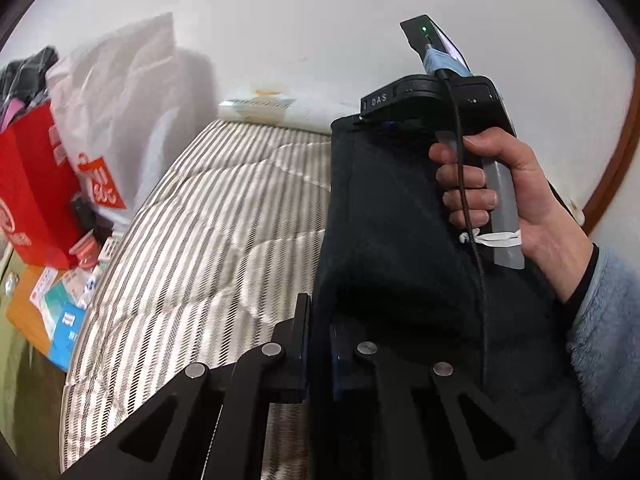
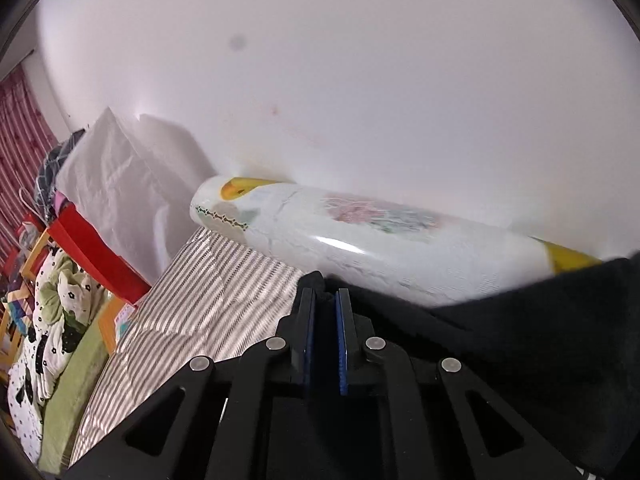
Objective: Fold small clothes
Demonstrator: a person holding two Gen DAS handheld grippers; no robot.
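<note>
left gripper: clamped on dark cloth, held up over striped bed | right gripper: clamped on cloth's far edge, cloth trailing right | right hand on handle | red bag far left | white pack by wall

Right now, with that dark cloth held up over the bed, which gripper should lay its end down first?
Probably the left gripper. It grips the dark garment low, just over the striped bedcover, while the right gripper pinches the top edge higher up.
</note>
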